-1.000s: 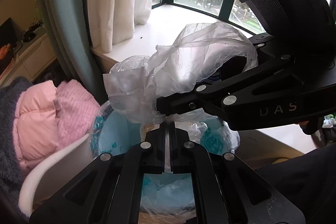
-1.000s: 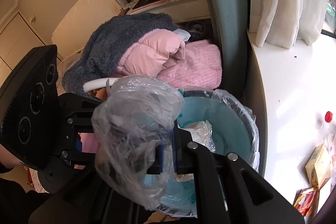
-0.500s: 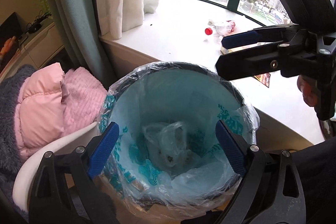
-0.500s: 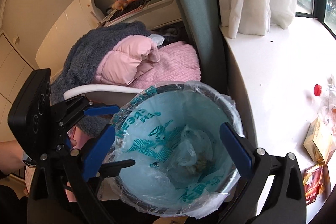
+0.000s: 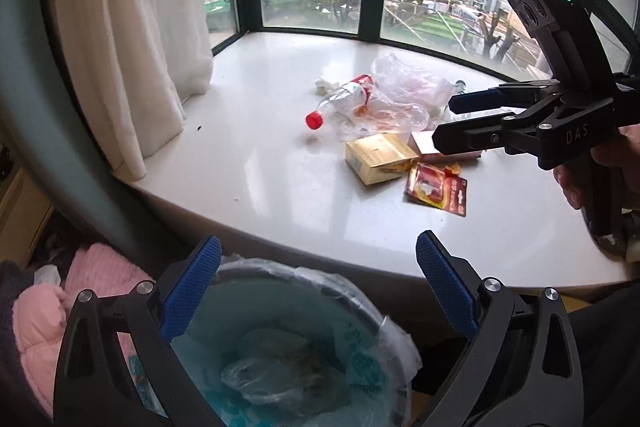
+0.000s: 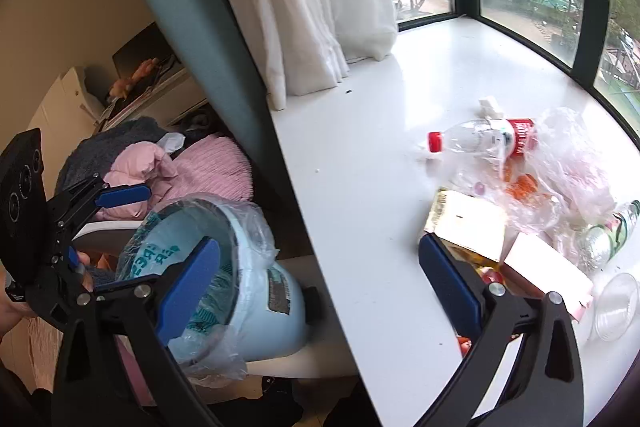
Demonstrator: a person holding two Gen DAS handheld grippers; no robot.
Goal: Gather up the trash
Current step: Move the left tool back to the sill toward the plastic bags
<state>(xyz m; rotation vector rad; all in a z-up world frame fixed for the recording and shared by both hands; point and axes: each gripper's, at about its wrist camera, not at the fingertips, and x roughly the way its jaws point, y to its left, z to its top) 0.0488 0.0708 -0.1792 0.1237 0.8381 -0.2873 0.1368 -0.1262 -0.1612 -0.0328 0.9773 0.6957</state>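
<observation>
Both grippers stand wide open and empty, their jaws having just been opening: the left gripper (image 5: 316, 283) over the lined bin (image 5: 280, 359), the right gripper (image 6: 320, 279) above the white sill (image 6: 360, 187). A plastic bottle (image 6: 480, 141) lies on its side among the litter there, its red cap (image 5: 314, 120) toward the curtain (image 5: 132, 27).

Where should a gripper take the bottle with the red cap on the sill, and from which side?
Grip the bottle across its clear body, between the red cap and the red label. It lies on its side on the sill, so come from above with the jaws straddling its width. The cap end is bare; the label end lies against the plastic bag.
</observation>
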